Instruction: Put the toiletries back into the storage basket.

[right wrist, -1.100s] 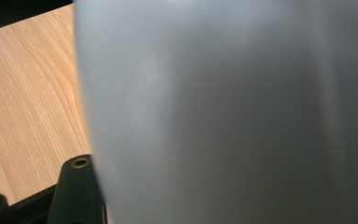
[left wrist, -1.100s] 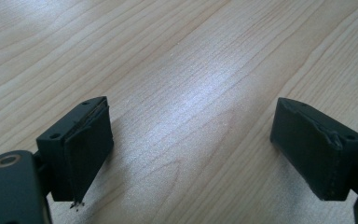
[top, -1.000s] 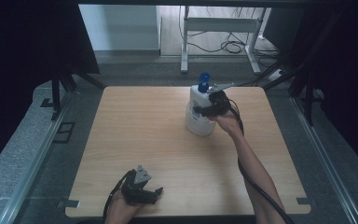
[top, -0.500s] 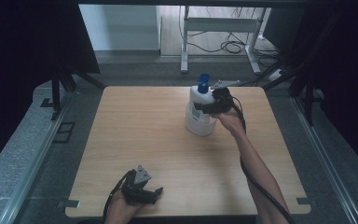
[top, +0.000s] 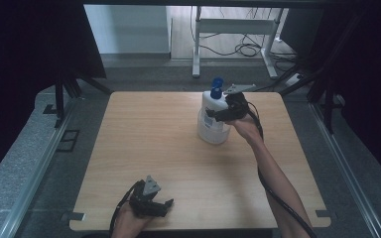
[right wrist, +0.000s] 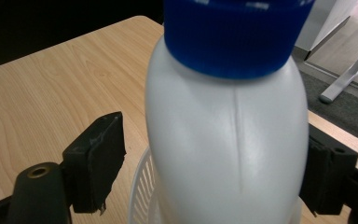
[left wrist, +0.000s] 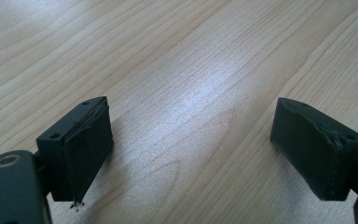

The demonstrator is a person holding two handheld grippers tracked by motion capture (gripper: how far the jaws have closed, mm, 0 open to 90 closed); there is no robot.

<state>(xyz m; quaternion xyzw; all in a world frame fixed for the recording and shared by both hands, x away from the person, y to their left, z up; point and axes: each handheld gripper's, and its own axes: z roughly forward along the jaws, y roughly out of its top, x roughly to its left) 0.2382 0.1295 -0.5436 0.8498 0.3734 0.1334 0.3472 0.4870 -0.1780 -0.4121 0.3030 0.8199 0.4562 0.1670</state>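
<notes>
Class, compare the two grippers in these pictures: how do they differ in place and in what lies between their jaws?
The left gripper lies low at the table's near edge; the right gripper reaches the far side. Bare wood lies between the left's jaws; the white bottle with a blue cap stands between the right's, a gap at one jaw. Both are open.

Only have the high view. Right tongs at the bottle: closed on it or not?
Observer: Not closed. In the right gripper view the right tongs straddle the white bottle, and wood shows between one jaw and the bottle's side.
Operator: Anything under the bottle?
Observer: A white slotted rim at its base. I can't tell what it belongs to.
Operator: Left tongs?
Observer: The left tongs are open, with bare table between the jaws.
</notes>
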